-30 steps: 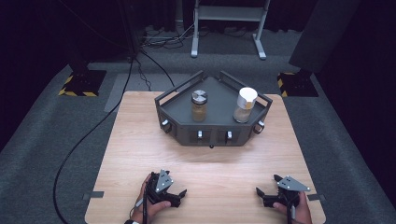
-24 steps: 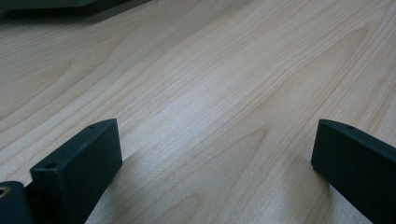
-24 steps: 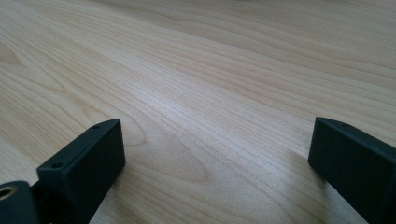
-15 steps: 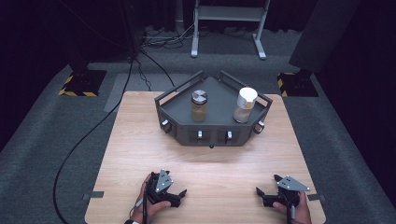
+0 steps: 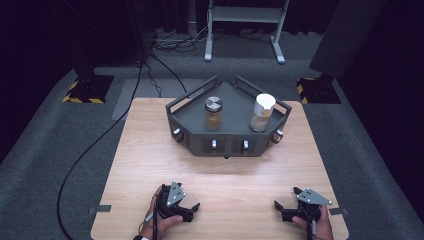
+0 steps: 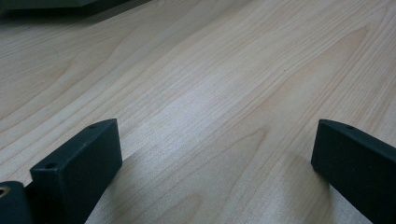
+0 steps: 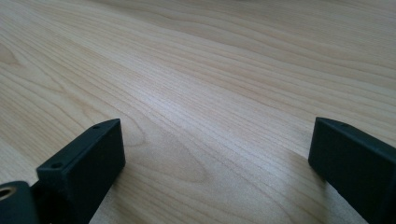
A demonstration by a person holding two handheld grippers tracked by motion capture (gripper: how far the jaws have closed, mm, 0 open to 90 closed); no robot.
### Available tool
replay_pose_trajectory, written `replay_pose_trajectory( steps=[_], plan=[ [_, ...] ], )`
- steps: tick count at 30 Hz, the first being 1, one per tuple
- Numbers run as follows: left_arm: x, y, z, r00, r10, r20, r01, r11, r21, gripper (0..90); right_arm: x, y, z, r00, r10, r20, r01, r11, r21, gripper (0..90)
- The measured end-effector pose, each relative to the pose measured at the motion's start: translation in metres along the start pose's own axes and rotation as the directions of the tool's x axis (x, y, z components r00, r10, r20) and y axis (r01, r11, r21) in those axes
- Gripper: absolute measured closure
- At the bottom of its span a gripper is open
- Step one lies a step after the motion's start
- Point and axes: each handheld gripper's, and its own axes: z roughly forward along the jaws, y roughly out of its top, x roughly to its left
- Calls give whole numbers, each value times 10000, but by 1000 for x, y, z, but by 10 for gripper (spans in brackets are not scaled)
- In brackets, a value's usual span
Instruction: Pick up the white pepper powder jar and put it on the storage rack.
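- Left gripper [image 5: 192, 207] is resting near the table's [image 5: 150, 150] front edge, jaws spread wide, gripping nothing.
- Right gripper [image 5: 280, 207] is resting near the front right corner, likewise wide and empty.
- Two jars, apparently spice jars, are standing in the tray [image 5: 227, 145] at the far edge.

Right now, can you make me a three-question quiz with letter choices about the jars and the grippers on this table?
1. Where are the two jars?
A. in the dark tray
B. on the bare wood
C. on the floor

2. What colour is the lid of the right jar?
A. red
B. white
C. green

3. How do the jaws of the left hand-held gripper stand?
A. wide apart
B. closed on a jar
C. closed on a cable

Answers: 1 A, both the right jar and the silver-lidded jar stand inside the tray walls. 2 B, its top looks white. 3 A, bare table shows between them.
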Motion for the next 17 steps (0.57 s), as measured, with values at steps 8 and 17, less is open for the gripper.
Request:
replay_pose_trajectory(
  steps=[8,17],
  plan=[
    [0,0,0,10000,3,6,-3,10000,-1,17,0,0,0,10000,-10,-18,10,10000,5,36],
    [0,0,0,10000,-15,-24,15,10000,2,17,-3,1,0,10000,6,-61,-6,10000,41,24]
  ],
)
